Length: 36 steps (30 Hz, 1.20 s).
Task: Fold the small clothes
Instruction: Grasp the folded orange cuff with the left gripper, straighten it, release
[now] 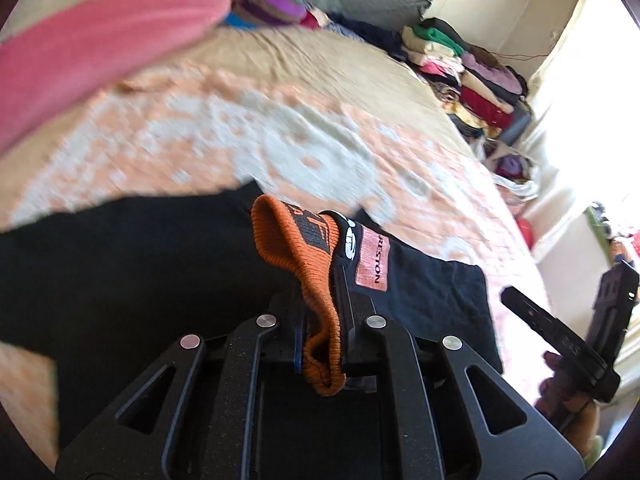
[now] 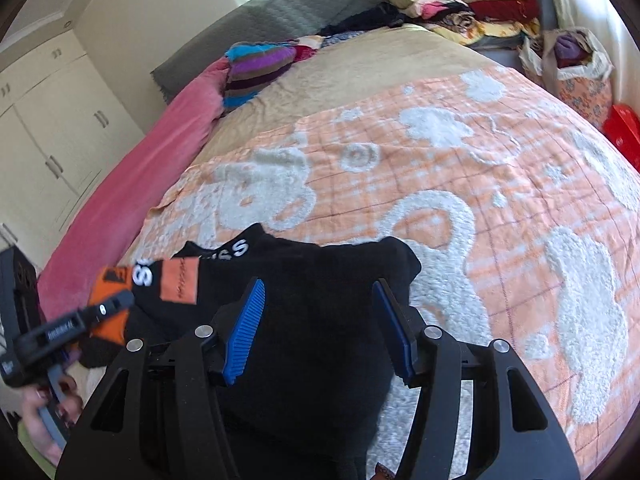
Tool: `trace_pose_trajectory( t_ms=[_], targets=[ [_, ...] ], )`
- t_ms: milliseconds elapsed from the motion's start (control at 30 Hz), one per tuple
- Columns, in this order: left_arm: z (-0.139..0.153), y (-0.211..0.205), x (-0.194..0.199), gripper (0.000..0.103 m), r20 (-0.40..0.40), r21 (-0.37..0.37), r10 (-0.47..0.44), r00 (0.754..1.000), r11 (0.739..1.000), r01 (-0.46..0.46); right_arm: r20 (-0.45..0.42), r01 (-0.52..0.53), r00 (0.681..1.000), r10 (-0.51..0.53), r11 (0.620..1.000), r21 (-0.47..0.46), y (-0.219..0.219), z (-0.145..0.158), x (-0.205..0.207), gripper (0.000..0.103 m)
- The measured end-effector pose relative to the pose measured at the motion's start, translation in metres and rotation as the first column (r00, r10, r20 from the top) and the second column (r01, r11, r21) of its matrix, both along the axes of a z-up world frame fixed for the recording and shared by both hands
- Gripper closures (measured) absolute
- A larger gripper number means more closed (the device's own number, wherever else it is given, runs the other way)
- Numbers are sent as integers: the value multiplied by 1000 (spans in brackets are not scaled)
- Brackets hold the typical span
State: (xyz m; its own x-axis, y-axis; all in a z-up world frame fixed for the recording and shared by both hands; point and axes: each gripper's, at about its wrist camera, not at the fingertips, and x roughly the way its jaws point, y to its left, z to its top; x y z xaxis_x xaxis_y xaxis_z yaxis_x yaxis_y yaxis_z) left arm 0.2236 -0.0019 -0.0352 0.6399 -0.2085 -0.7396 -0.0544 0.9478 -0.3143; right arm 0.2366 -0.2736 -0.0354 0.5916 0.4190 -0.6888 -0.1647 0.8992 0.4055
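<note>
**Black garment: thin cuff pinch, slip risk**

Black garment lies near my edge of the bed. My left hand-held gripper is pressed together on its orange cuff only; lifting could slip it. Right hand-held gripper hangs spread above the cloth, holding nothing, so it may bunch.

A black garment with white lettering, an orange patch and an orange ribbed cuff fills the lower centre. Beneath it the blanket is peach-orange with fluffy white shapes and thin dark grid lines. At left runs a pink cover. Upper left, a knit is striped purple, turquoise and brown. The right claw is black with blue ribbed pads.
</note>
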Motion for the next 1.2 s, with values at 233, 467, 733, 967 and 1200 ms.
trace_pose_trajectory(
  t_ms=[233,467,733,967,1200],
  targets=[
    [-25,37,6,98,-60,95,67,996,994,-61,-13,-138,990,138,984,-110,51,-19,-2,48],
    [-66,59,9,95,-157,146,113,981,985,-90,-88,-175,983,159,962,-209,70,-50,2,48],
    [-79,69,9,82,-171,177,131,976,979,-100,-115,-191,979,168,952,-240,72,-65,3,48],
    [-55,68,-8,81,-120,217,134,984,970,-106,-89,-191,980,177,961,-198,70,-50,-1,44],
    [-44,83,-30,76,-134,226,133,982,969,-101,-48,-236,972,231,954,-185,85,-32,-14,29]
  ],
)
